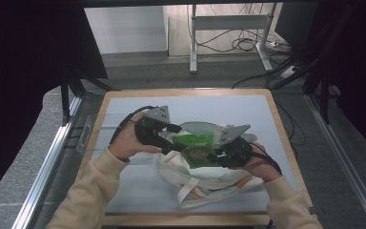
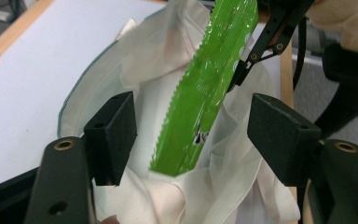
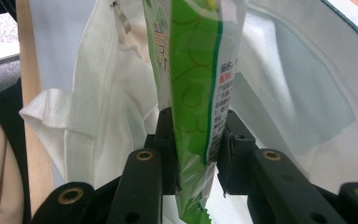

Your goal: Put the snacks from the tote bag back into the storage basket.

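A wood-edged table (image 1: 276, 114) with a pale blue-grey top stands on grey carpet (image 1: 343, 157), dark curtains (image 1: 24, 57) hang at both sides, and beyond it a metal desk frame (image 1: 228, 24) stands over tangled black cables (image 1: 248, 43) against a white wall (image 1: 124, 28).

Your way into the cream cloth tote bag (image 1: 205, 179) is partly blocked: the glossy green snack packet (image 2: 205, 88) stands in its mouth, pinched by the right gripper (image 3: 193, 154). Your left gripper (image 2: 191, 135) hovers with fingers spread either side. The pale grey tabletop (image 1: 238, 107) beyond lies bare.
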Demonstrator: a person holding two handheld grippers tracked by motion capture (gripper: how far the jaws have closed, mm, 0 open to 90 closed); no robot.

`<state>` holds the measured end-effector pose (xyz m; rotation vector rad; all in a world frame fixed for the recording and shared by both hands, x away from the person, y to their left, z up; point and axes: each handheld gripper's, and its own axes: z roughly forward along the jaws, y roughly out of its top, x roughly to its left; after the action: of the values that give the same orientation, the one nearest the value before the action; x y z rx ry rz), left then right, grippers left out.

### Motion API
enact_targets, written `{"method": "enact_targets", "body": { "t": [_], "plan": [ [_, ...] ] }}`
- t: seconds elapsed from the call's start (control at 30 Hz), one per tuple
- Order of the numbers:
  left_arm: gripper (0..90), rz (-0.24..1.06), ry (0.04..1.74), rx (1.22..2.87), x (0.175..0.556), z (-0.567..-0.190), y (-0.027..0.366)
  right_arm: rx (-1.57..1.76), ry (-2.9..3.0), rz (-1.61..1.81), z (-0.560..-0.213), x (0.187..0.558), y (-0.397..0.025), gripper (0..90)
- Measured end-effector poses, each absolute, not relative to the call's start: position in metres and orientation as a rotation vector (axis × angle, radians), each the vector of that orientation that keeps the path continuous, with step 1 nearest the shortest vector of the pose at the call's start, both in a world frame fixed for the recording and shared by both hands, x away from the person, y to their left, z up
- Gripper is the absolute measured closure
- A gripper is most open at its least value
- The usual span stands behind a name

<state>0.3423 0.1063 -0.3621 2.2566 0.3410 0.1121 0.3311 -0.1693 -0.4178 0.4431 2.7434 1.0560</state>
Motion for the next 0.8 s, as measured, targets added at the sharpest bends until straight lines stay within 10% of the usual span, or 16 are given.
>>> {"method": "enact_targets", "body": {
  "t": [0.43,0.8],
  "plan": [
    [40.8,0.042,0.303,2.378,0.353,-0.362,0.085,0.409,2.738,1.043,-0.418,0.333,-0.165,71.6],
    [66.5,0.054,0.292,2.444,0.349,-0.365,0.080,0.375,2.729,1.044,-0.412,0.331,-0.157,71.5]
  ]
}}
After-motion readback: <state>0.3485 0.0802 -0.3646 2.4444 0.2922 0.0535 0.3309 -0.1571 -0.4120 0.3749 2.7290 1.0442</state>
